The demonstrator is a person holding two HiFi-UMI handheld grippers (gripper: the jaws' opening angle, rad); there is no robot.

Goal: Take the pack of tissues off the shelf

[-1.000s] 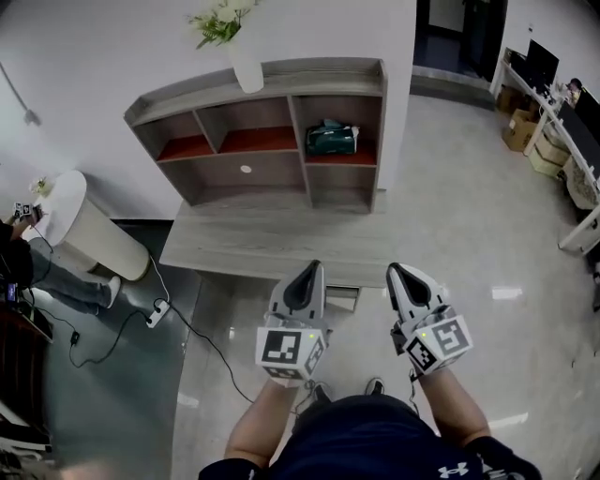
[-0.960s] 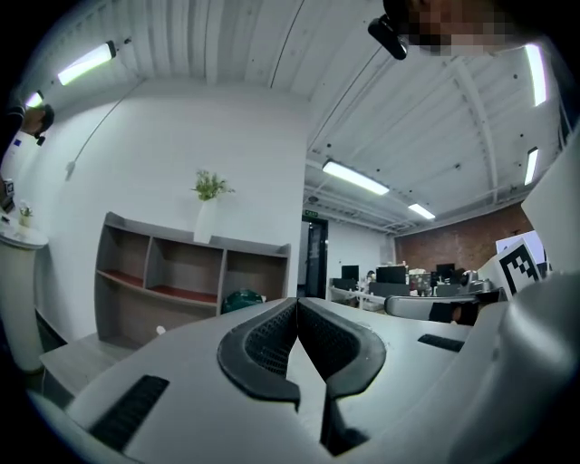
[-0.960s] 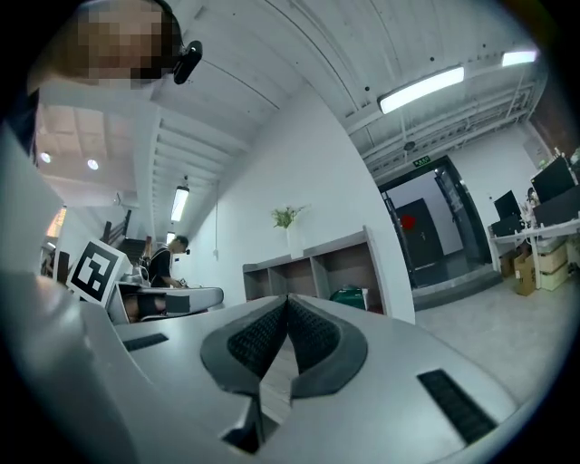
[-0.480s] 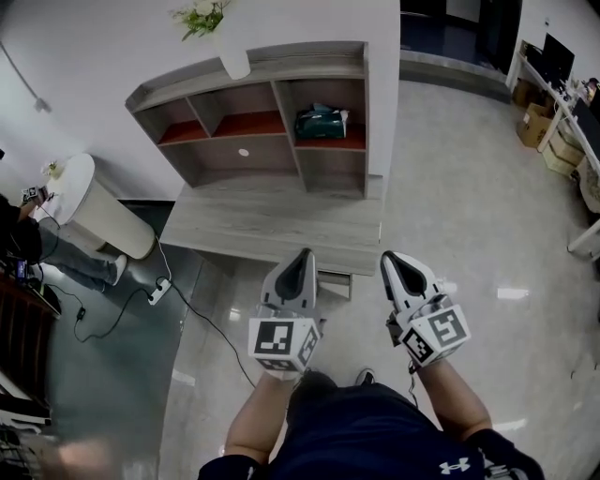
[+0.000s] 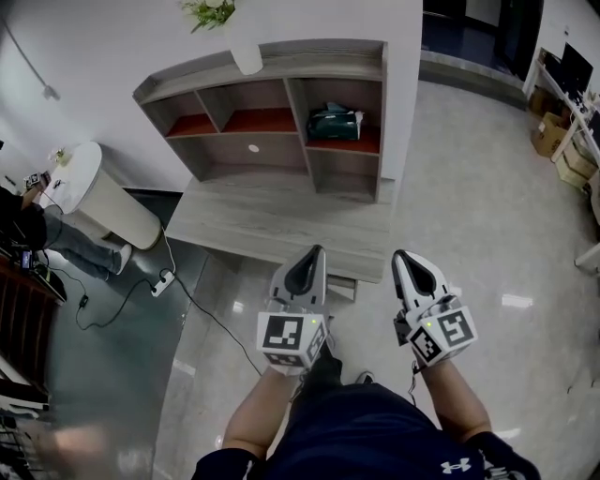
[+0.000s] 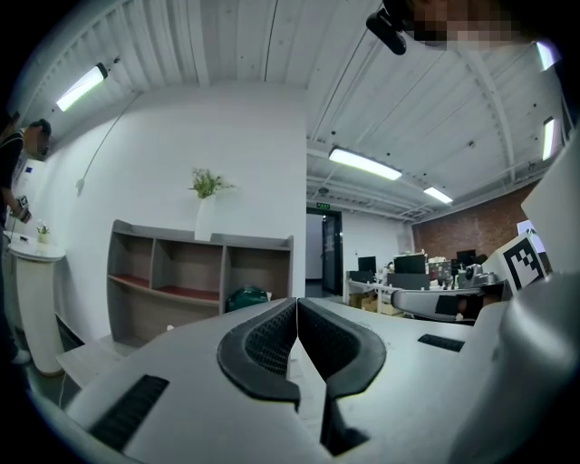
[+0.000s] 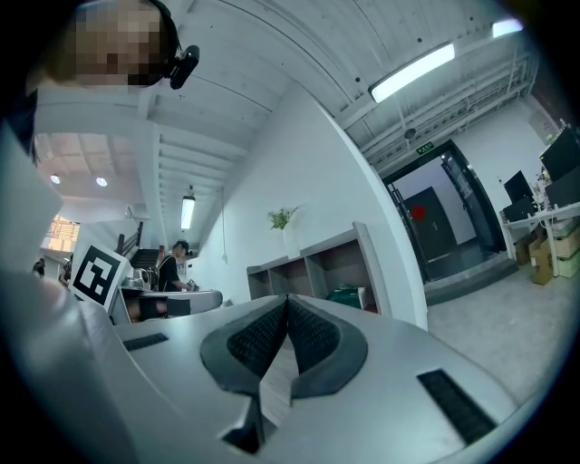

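Pointing towards the shelf [image 5: 272, 67], the left gripper [image 5: 313, 255] and the right gripper [image 5: 404, 258] are being held side by side, slightly apart, above a glossy floor [image 5: 487, 225]. Both pairs of jaws are being kept fully closed, with the ribbed pads pressed together along their length. Nothing is being gripped by either tool.

The tissues [image 5: 335, 122], a green pack, are lying on the red board of the shelf's upper right-hand compartment. That is well ahead of both grippers, to the right of where the left gripper is aimed and to the left of where the right one is aimed. In the left gripper view the pack is being partly hidden behind the left jaw.

A low wooden platform [image 5: 281, 220] is lying between the tools and the shelf, its near edge being met by the tips in the head view. A white vase [image 5: 246, 56] with a plant [image 5: 208, 11] is standing on the shelf top, ahead and to the left of the left gripper. Far off to that gripper's left, a person [image 5: 28, 234] is standing beside a round white table [image 5: 94, 202]. A black cable [image 5: 187, 319] is trailing across the floor on the same side.
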